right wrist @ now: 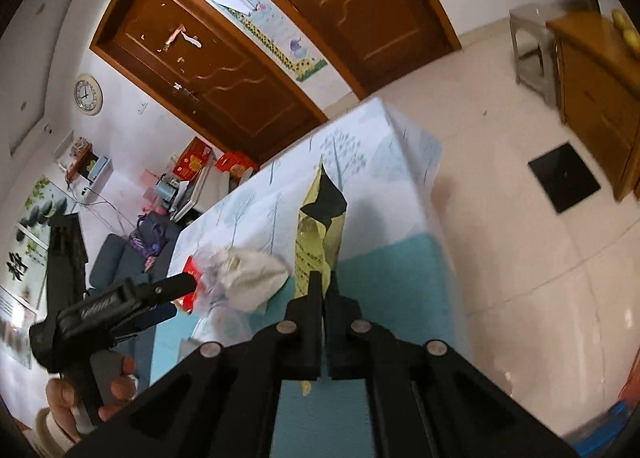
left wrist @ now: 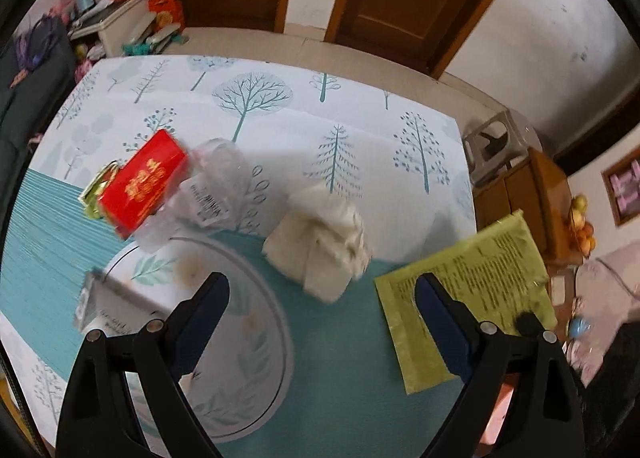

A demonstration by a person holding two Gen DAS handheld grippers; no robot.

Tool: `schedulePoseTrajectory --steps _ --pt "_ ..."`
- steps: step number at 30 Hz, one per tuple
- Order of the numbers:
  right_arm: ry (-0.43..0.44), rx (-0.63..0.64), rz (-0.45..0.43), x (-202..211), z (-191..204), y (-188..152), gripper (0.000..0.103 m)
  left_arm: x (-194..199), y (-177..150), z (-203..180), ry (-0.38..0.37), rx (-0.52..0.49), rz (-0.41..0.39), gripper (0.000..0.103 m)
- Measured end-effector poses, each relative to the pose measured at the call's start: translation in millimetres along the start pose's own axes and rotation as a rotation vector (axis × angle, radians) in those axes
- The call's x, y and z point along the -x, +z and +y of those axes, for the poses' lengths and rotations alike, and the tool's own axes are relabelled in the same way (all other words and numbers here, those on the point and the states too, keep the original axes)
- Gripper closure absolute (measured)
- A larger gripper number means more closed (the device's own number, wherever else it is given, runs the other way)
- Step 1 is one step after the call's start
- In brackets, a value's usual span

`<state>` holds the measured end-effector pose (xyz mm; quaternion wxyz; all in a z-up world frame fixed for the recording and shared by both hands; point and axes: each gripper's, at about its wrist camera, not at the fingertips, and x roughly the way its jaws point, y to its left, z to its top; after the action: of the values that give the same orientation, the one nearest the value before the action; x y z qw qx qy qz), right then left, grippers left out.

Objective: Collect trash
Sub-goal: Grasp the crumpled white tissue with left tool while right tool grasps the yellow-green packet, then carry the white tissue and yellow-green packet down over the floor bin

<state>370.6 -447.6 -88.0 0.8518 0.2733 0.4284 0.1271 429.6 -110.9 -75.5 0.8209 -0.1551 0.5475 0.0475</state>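
My left gripper (left wrist: 322,286) is open and empty above the table, just in front of a crumpled white tissue wad (left wrist: 320,234). A red box (left wrist: 142,181) with a gold wrapper (left wrist: 96,187) and crumpled clear plastic (left wrist: 212,181) lie to the left. My right gripper (right wrist: 323,286) is shut on a yellow-green packet (right wrist: 320,225), held edge-on above the table's right side; it also shows in the left wrist view (left wrist: 468,290). The left gripper (right wrist: 160,298) shows in the right wrist view beside the tissue wad (right wrist: 256,278).
The table has a tree-print and teal cloth (left wrist: 340,358) with a round leaf pattern. A small grey-white carton (left wrist: 108,306) lies at the left fingers. A wooden cabinet (right wrist: 600,97), a stool (right wrist: 536,49) and a dark floor mat (right wrist: 564,175) stand right of the table.
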Motion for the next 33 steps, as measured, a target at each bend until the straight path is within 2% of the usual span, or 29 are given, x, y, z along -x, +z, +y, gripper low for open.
schedulePoseTrajectory --steps 5,9,12,13,14,15,16,18,25,33 --pt "0.000 0.036 -0.010 -6 6 11 0.103 -29 21 -15 0.044 0.015 0.042 0.011" --pt "0.013 0.061 -0.002 -13 15 9 0.103 -54 29 -21 0.099 0.021 0.105 0.033" --pt "0.021 0.071 0.006 -16 20 8 0.103 -69 30 -18 0.125 0.043 0.150 0.041" --pt "0.023 0.075 0.008 -17 21 7 0.103 -73 29 -16 0.117 0.057 0.159 0.044" --pt "0.024 0.078 0.009 -17 22 6 0.103 -76 29 -14 0.096 0.069 0.164 0.054" --pt "0.026 0.083 0.011 -17 23 5 0.103 -78 28 -13 0.067 0.078 0.165 0.069" --pt "0.027 0.087 0.012 -17 24 5 0.103 -77 28 -13 0.062 0.080 0.158 0.069" --pt "0.028 0.093 0.014 -16 25 3 0.103 -70 26 -14 0.040 0.059 0.120 0.081" --pt "0.033 0.103 0.011 -5 35 -11 0.103 -38 9 -13 0.003 0.002 0.077 0.084" --pt "0.025 0.118 0.008 22 57 -41 0.103 26 -30 6 -0.068 -0.062 0.026 0.084"
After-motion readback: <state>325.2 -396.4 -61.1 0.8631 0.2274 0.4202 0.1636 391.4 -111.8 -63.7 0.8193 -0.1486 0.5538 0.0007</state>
